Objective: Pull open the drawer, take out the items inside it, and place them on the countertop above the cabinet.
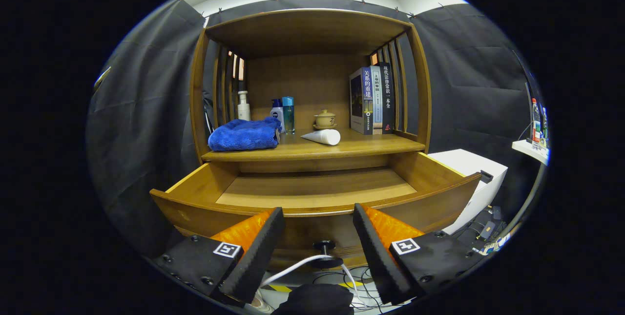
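Gripper view. Gripper (318, 229): fingers spread wide, holding nothing, ribbed pads facing inward. Drawer (312, 193): wooden, pulled open just beyond the fingertips, curved front; its knob (323, 245) sits between the fingers; its near floor is hidden behind the front. Countertop (361, 146) at 12 o'clock: plush blue towel (244, 134), white tube (322, 136) lying flat, upright books (372, 100).

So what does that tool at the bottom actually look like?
The tool has two wedge-shaped fingers with ribbed inner faces, spread apart with nothing between them. Each sits on a dark bolted block bearing a small square black-and-white marker. A white cable runs beneath them.
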Tool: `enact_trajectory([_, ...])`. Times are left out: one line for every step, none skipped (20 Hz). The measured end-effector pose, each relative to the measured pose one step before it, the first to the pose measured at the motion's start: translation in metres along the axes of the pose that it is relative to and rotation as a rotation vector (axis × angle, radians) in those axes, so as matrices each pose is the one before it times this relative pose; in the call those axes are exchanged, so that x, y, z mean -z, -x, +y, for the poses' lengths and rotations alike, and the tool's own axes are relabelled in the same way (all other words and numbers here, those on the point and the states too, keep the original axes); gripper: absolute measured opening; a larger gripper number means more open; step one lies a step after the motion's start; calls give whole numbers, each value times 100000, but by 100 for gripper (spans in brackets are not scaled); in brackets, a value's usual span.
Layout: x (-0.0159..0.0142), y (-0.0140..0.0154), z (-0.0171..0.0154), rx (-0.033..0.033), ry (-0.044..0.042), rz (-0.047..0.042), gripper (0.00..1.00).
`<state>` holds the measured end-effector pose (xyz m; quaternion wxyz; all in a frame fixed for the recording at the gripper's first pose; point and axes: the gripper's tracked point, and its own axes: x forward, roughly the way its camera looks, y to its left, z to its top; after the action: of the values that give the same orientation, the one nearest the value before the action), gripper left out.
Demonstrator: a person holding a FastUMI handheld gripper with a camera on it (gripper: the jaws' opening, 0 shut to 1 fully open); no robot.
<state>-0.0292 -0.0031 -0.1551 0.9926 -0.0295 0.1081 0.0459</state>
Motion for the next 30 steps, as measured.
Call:
enact_trajectory([-215, -578, -49, 270, -145, -275, 96])
enact_trajectory([-87, -500, -48, -199, 11, 460, 96])
enact_trajectory([-182, -549, 122, -623, -152, 675, 96])
enact_trajectory([-182, -727, 117, -618, -342, 715, 96])
enact_trajectory([-198, -575, 145, -42, -209, 936, 96])
enact_trajectory([-535, -396, 39, 76, 805, -881, 96])
enact_trajectory([-531, -969, 220, -205, 801, -191, 97])
enact_trajectory([70, -549, -37, -76, 2246, 1686, 97])
enact_trajectory([-371, -596, -3, 349, 803, 49, 97])
enact_trajectory([-183, -785, 122, 118, 1374, -318, 97])
enact_trajectory([-194, -494, -22, -112, 1219, 323, 97])
enact_trajectory([-191, -265, 10, 63, 36, -66, 97])
enact_trajectory([-192, -758, -52, 27, -323, 448, 97])
enact_trajectory([-92, -635, -16, 39, -386, 405, 97])
enact_trajectory([-174, -459, -10, -108, 31, 262, 97])
enact_trajectory([-110, -475, -9, -70, 264, 210, 97])
enact_trajectory([-188, -499, -6, -8, 185, 219, 97])
enact_trajectory([-180, -493, 24, 80, -145, 238, 97])
enact_trajectory([-189, -641, -44, 10, 247, 120, 97])
enact_trajectory([-127, -478, 56, 117, 76, 357, 97])
enact_trajectory([-182, -684, -25, 213, -33, 195, 97])
enact_trajectory([-169, -544, -21, 219, 39, 260, 97])
enact_trajectory([-166, -576, 42, 224, -6, 122, 97])
enact_trajectory([-79, -522, 18, 272, -89, 208, 97])
enact_trajectory([-197, -402, 37, 188, -112, 204, 97])
enact_trajectory([-181, -342, -56, 80, -47, 219, 97])
enact_trajectory([-54, -453, 103, 30, 50, 265, 97])
enact_trajectory([-158, -392, -41, 117, 83, 120, 97])
enact_trajectory([-152, 29, 57, -50, 199, 708, 96])
enact_trajectory([-112, -558, 52, -337, 456, -279, 96])
